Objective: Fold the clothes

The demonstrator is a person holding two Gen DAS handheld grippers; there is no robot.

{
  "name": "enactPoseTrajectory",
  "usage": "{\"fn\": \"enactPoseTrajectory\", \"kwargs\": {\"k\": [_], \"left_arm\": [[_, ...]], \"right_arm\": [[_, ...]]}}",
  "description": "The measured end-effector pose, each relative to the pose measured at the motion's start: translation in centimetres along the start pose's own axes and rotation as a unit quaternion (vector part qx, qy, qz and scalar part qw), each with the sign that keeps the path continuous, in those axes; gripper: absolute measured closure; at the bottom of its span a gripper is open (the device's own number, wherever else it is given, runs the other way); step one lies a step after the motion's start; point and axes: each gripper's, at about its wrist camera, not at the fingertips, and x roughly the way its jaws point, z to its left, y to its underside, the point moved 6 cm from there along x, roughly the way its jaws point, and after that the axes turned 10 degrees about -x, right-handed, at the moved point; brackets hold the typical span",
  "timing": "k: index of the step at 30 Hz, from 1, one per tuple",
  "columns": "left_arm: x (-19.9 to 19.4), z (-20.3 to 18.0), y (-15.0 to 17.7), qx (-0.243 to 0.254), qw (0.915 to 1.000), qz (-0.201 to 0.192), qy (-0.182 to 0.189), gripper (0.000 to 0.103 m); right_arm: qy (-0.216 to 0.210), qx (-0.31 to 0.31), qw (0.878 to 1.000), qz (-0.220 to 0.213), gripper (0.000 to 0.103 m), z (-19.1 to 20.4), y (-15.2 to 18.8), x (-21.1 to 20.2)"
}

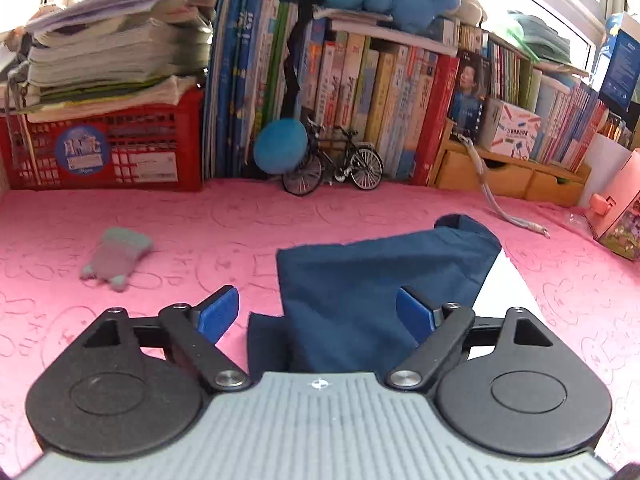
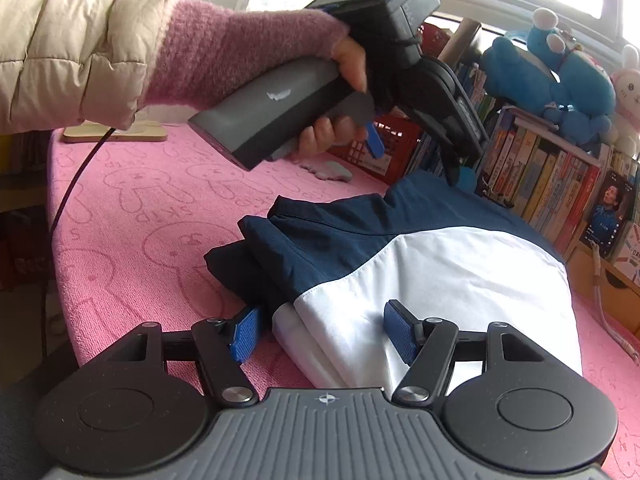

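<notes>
Left gripper (image 1: pixel 318 314): black linkage arms, silver pivot screws, blue ribbed pads (image 1: pixel 218 314), round black discs either side, a grey ribbed body with a small crosshair mark. Right gripper (image 2: pixel 324 332) is the same build. The person's sleeve (image 2: pixel 72 48) is cream, quilted and puffy, with a fuzzy pink knitted cuff (image 2: pixel 240 48); a thin black cable (image 2: pixel 72 184) hangs beneath it.

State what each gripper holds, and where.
Nothing. The left gripper is open over the garment's navy part; the right gripper is open around its white edge.
</notes>
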Motion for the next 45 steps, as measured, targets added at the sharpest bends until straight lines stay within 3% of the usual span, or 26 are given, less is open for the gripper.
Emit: {"fn": "enactPoseTrajectory", "kwargs": {"k": [2,5,8,10,11,12,13,15,17,21,25,29,31,33,37,39,41,42,45], "left_arm": [[1.4,0.6,0.7,-0.057,0.9977,0.031,0.021,0.02],[2.2,1.8,1.5,-0.15,0.9847,0.057,0.067,0.058],[2.1,2.4,1.2,-0.161,0.9828,0.044,0.077,0.064],[2.1,2.6,1.0,-0.159,0.9842,0.03,0.072,0.051],[2.3,2.7,0.8,-0.157,0.9853,0.025,0.062,0.024],[2.7,2.7,0.8,-0.154,0.986,0.024,0.058,0.017],[2.9,2.6,0.8,-0.153,0.9859,0.024,0.062,0.024],[3.2,2.2,0.8,-0.148,0.9864,0.022,0.068,0.093],[2.9,1.8,0.8,-0.13,0.9896,0.012,0.062,0.099],[1.4,2.0,0.5,-0.093,0.9941,-0.015,0.054,0.1],[2.3,4.4,1.0,-0.114,0.9929,-0.01,0.032,0.099],[3.7,5.1,2.3,-0.109,0.9939,0.002,0.015,0.093],[3.2,5.1,2.2,-0.111,0.9937,0.0,0.016,0.087],[2.5,5.5,2.1,-0.111,0.9938,-0.004,0.01,0.073],[1.0,6.5,2.7,-0.09,0.9957,-0.013,-0.02,0.066],[0.3,7.1,3.2,-0.073,0.9953,-0.021,-0.06,0.066],[-0.9,8.0,3.3,-0.059,0.9896,-0.041,-0.124,0.066],[-1.8,8.1,3.3,-0.053,0.9861,-0.057,-0.147,0.066],[-5.0,6.9,3.0,-0.021,0.9789,-0.114,-0.168,0.066]], "right_arm": [[-0.001,0.0,1.0,-0.001,0.038,0.1,0.0,-0.1],[-0.002,-0.001,1.0,-0.001,0.038,0.3,0.0,-0.2],[-0.003,0.0,1.0,-0.002,0.038,0.2,0.0,-0.2],[-0.003,0.001,1.0,-0.002,0.038,0.1,0.0,-0.1],[-0.003,0.002,1.0,-0.002,0.038,0.1,0.0,-0.1],[-0.004,0.003,1.0,-0.002,0.038,0.1,0.0,-0.1],[-0.004,0.004,1.0,-0.002,0.038,0.1,0.0,-0.1],[-0.005,0.007,1.0,-0.002,0.038,0.0,0.0,-0.1],[-0.006,0.009,1.0,-0.002,0.038,0.0,0.0,-0.1],[-0.011,0.018,1.0,-0.002,0.038,-0.2,0.1,0.0],[-0.019,0.023,1.0,0.0,0.038,-0.3,0.1,0.1],[-0.026,0.026,0.999,-0.005,0.037,-0.4,0.2,-0.2],[-0.051,0.05,0.997,-0.019,0.036,-0.8,0.3,-1.1],[-0.097,0.1,0.99,-0.038,0.032,-1.9,0.8,-2.6],[-0.151,0.216,0.962,-0.075,0.029,-6.5,2.4,-6.1],[-0.12,0.244,0.958,-0.089,0.026,-9.4,3.3,-7.8],[-0.055,0.233,0.967,-0.092,0.02,-11.5,4.4,-9.6],[-0.019,0.218,0.972,-0.087,0.018,-12.2,5.0,-10.3],[0.059,0.131,0.989,-0.03,0.018,-11.3,6.7,-10.7]]}}
